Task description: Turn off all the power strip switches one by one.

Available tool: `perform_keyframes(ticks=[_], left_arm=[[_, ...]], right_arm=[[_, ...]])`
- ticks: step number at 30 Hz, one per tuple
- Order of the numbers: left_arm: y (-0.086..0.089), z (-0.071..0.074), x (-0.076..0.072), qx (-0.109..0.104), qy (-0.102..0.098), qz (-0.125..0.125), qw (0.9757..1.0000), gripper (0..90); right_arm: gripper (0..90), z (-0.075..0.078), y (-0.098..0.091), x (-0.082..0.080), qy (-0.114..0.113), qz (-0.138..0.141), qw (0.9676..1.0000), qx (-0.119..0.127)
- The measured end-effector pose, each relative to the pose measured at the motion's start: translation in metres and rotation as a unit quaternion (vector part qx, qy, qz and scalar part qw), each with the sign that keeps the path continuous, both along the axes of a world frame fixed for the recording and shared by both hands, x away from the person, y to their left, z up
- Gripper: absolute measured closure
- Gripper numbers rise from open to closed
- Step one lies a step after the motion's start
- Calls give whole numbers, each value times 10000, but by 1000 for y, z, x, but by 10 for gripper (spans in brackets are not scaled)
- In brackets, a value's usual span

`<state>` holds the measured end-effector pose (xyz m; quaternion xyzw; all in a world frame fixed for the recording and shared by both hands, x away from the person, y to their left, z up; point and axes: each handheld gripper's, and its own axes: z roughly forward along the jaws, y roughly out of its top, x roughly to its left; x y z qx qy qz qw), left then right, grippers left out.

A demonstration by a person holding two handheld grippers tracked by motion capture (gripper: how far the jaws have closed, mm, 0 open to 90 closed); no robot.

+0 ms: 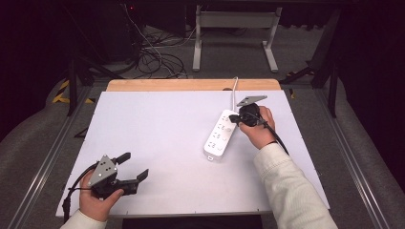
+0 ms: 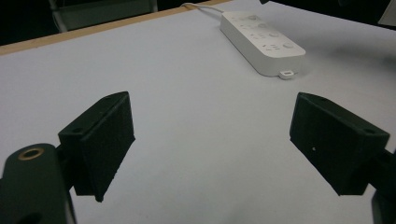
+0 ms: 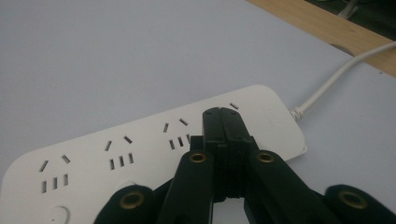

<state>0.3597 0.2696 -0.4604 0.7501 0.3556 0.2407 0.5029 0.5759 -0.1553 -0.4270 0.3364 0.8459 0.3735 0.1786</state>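
Slippage is risked: right gripper (image 3: pixel 223 122), jaws pressed together on nothing, is poised over power strip (image 3: pixel 140 154) (unanchored); left gripper (image 2: pixel 210 140) is held wide, empty.

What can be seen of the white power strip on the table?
The power strip is a long, flat, white plastic bar with rounded corners, lying face up on the white table towards its right far side. Its top carries a row of socket groups and a round button near one end. A white cable leaves its far end towards the table's wooden edge. The right gripper, jaws closed together, is over the end socket near the cable.
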Motion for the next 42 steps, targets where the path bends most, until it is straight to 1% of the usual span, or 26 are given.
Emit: perform_keyframes(ticks=[2, 4, 5, 8, 9, 13, 16, 19, 22, 24, 25, 33, 35, 38, 39, 40, 42], left_arm=[[0, 0, 0, 1, 10, -5, 10000, 143], [0, -1, 0, -57, 47, 6, 10000, 143], [0, -1, 1, -32, 29, 15, 10000, 143], [0, -1, 0, -51, 58, 26, 10000, 143], [0, 0, 0, -38, 31, 14, 10000, 143], [0, 0, 0, -34, 15, 27, 10000, 143], [0, 0, 0, -50, 50, 28, 10000, 143], [1, 0, 0, -13, 24, 32, 10000, 143], [1, 0, 0, -6, 22, 38, 10000, 143], [1, 0, 0, -43, 48, 35, 10000, 143], [1, 0, 0, -15, 27, 26, 10000, 143], [1, 0, 0, -25, 9, 22, 10000, 143], [1, 0, 0, -24, 2, 26, 10000, 143], [1, 0, 0, -22, 7, 17, 10000, 143], [1, 0, 0, -17, 12, 16, 10000, 143], [0, 0, -1, -53, 27, 15, 10000, 143], [0, 0, -1, -49, 22, 21, 10000, 143]], right_arm=[[900, 0, 0, 2, -30, -52, 10000, -4], [900, 0, -2, 5, -52, -116, 9999, -3], [884, -1, -2, 7, -32, -154, 9999, 15], [900, -3, -6, 12, -47, -234, 9997, 15], [900, -4, -7, 13, -28, -272, 9996, -2], [900, -8, -9, 18, 32, -363, 9993, 71], [900, -12, -8, 21, 83, -351, 9993, 24], [900, -15, -7, 23, 145, -359, 9993, -11], [900, -18, -7, 25, 195, -368, 9991, -14], [900, -19, -6, 25, 227, -365, 9991, -27], [900, -19, -5, 25, 254, -348, 9991, -39], [900, -22, -5, 25, 331, -340, 9988, -93], [900, -22, -4, 25, 343, -344, 9987, -125], [900, -23, -4, 25, 344, -360, 9987, -105], [900, -23, -4, 25, 340, -364, 9987, -141], [900, -24, -3, 25, 349, -347, 9987, -151], [900, -24, -3, 25, 366, -354, 9986, -158]])
